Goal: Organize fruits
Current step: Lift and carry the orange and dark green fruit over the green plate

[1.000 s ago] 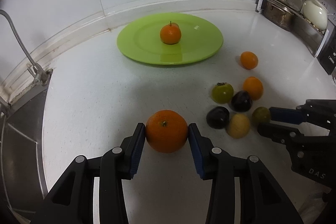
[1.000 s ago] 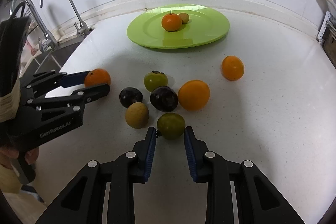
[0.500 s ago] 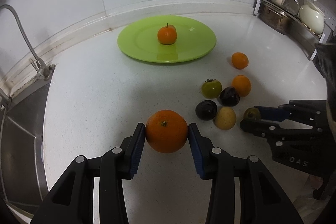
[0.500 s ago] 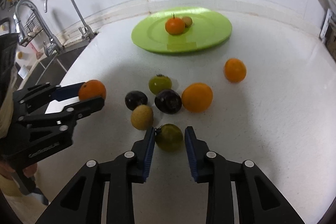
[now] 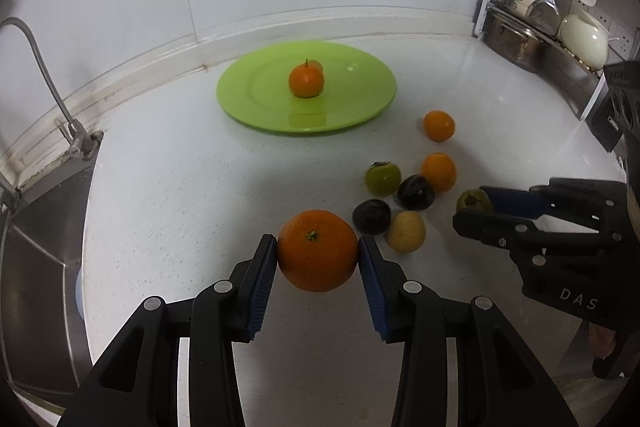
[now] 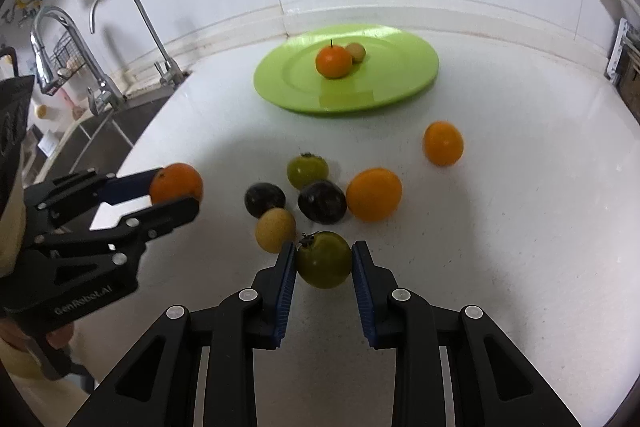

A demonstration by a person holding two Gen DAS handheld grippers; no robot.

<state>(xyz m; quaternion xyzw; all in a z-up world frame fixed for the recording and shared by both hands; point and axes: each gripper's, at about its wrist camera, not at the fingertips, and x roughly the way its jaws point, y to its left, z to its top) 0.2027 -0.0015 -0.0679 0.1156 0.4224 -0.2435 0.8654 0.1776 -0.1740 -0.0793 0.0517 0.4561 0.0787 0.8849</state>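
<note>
Right wrist: counter edge [image 6: 132, 151] beside left claw [image 6: 176, 193].

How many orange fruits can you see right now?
4. One on the green plate at, one held in the left gripper at, and two loose on the counter at and. None looks hidden.

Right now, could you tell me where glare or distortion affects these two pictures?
Left wrist view: fisheye bends the counter edge, and light glares off the green plate. Right wrist view: the same curving, and the orange in the left gripper looks slightly blurred.
</note>
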